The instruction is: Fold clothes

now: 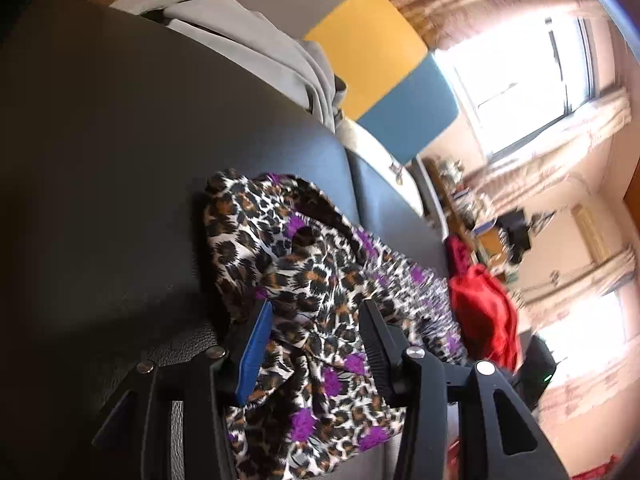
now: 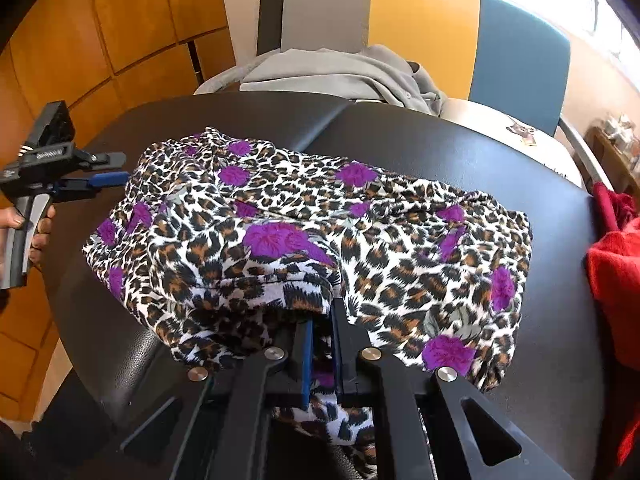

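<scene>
So, scene: dark table [image 2: 460,140] w/ clothes on it, striped chair [image 2: 424,28] behind.
Garment: leopard-print garment [image 2: 360,248] w/ purple flowers, bunched and partly folded across mid table.
Right gripper [image 2: 322,320]: jaws nearly closed, pinching near hem of the garment; cloth sits btwn blue pads.
Left gripper [image 1: 316,312]: jaws wide apart over the garment's far-left end; fabric lies btwn fingers, prob. not clamped, hard to tell from its own view.
Left hand [image 2: 38,224]: wrapped round gripper handle, left edge of right-wrist view.
Red cloth [image 2: 616,272]: at table's right edge, just beside the garment.
Grey clothing [image 2: 344,76]: heaped on chair seat, behind table.
</scene>
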